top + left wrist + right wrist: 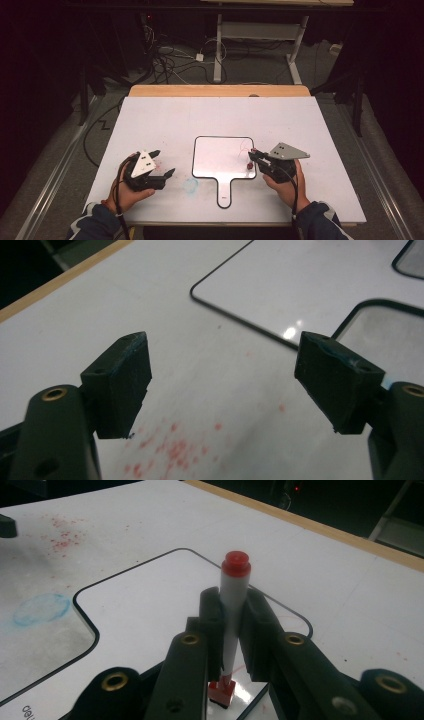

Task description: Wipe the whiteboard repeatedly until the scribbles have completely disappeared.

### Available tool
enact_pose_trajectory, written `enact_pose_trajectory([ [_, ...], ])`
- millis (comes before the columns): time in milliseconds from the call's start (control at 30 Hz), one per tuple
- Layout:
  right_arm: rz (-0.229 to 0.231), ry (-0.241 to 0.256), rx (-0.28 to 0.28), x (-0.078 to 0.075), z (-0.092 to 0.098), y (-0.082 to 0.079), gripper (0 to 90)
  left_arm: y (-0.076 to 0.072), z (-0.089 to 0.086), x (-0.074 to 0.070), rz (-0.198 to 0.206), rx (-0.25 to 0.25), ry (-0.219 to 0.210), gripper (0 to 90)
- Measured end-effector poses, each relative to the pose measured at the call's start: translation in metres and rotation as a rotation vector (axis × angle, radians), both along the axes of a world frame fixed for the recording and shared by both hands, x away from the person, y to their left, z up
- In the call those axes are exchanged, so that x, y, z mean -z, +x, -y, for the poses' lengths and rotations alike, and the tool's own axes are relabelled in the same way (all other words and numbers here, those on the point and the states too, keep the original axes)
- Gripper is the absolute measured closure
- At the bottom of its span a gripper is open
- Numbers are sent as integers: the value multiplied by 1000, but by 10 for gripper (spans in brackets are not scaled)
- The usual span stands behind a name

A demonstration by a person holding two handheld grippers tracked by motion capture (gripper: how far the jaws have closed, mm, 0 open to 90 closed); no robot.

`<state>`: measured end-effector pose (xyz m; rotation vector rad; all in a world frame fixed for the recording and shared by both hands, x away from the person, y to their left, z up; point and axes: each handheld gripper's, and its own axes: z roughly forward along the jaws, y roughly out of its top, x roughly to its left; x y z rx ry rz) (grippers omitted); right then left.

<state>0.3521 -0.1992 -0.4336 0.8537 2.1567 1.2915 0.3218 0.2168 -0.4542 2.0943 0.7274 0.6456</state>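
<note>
1. High view: the left gripper (162,161) rests near the table's (150,115) front left corner, its jaws spread and holding nothing. The right gripper (251,156) sits at the right edge of the paddle-shaped whiteboard (215,150), clamped on a red marker (251,161).
2. Left gripper view: jaws wide apart above red specks (172,447), the whiteboard's corner (280,300) beyond.
3. Right gripper view: jaws pinch the marker (234,605) upright, tip down on the whiteboard (150,605); a blue smudge (41,609) lies on the table just beside the board.
</note>
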Motion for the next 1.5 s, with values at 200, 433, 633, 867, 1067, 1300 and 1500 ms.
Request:
enact_pose_trajectory([
  [200,32,-10,51,2,-4,24,815,-13,-21,6,-34,-58,-28,217],
  [433,52,-14,93,3,-11,53,814,-13,-20,9,-39,-55,-1,217],
  [633,18,-1,109,1,-7,59,814,-14,-17,11,-45,-42,8,217],
  [867,-46,-27,53,-7,1,30,814,-15,-17,9,-43,-41,6,217],
  [1067,-62,-42,-8,-9,-1,10,814,-17,-16,10,-43,-40,8,217],
  [1300,-22,-15,73,-4,0,37,814,-16,-16,11,-48,-37,10,217],
  [1500,-19,-1,68,-2,-8,41,814,-15,-17,12,-53,-35,8,217],
])
